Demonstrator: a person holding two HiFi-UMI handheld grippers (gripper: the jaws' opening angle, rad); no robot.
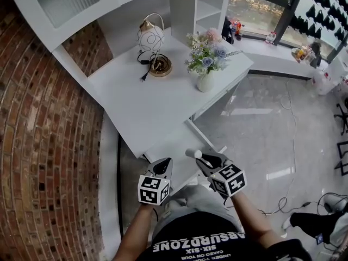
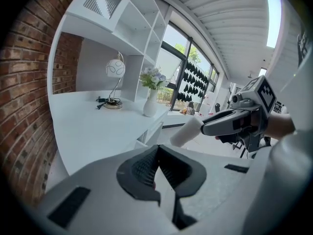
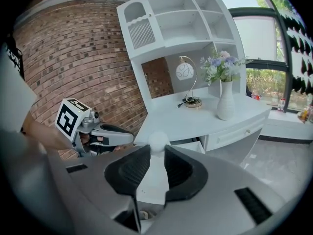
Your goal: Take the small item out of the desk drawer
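Right tool [image 3: 157,153] clamps the item [image 1: 193,154] above the near drawer [image 3: 188,145], left tool [image 2: 157,148] closed and empty, so hold firm and lift it away level.

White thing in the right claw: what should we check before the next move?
1. Grip: the right claw is shut on the white item, with a pad on each side. Ok.
2. Item out of the drawer: it is held up in front of the desk. Ok.
3. Left claw free: shut, nothing in it. Ok.
4. Drawer closed: it stands open. Not ok.
5. Anything left inside the drawer: cannot tell.
6. Vase upright on the desk, away from both claws. Ok.
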